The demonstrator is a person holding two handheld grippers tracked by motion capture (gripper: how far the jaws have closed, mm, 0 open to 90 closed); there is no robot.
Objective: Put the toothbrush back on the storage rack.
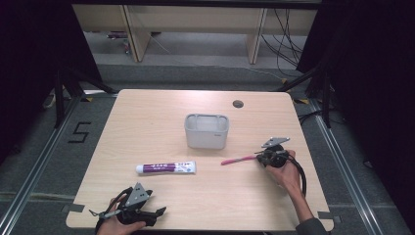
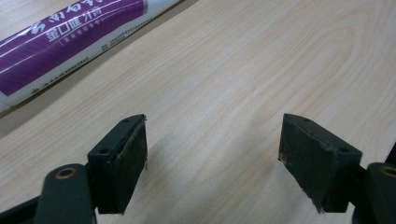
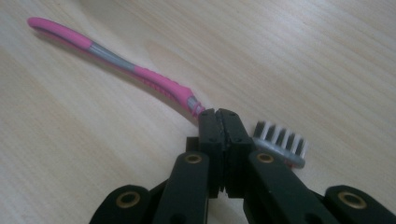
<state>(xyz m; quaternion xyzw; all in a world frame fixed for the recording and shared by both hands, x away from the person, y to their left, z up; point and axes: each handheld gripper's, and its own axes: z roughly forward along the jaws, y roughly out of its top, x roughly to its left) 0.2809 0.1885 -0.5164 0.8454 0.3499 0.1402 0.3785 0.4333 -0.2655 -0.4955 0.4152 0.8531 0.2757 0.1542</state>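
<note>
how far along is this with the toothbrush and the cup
Done: the right gripper is shut on the toothbrush near its head, by the table's right side. In hand: the brush is low over the table, handle toward the cup, not in it. Left: likely dropping the brush in the cup. The toothpaste lies untouched, and the left gripper is open with nothing between its jaws.

Lab recording bay, black curtains (image 1: 29, 58), floor rails (image 1: 34, 166), loose cables (image 1: 284, 39)

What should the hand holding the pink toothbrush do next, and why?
Probably lift the toothbrush and carry it toward the grey cup. The right tool is shut on its neck near the bristles, the handle lies low over the table, and the cup stands open nearby.
</note>
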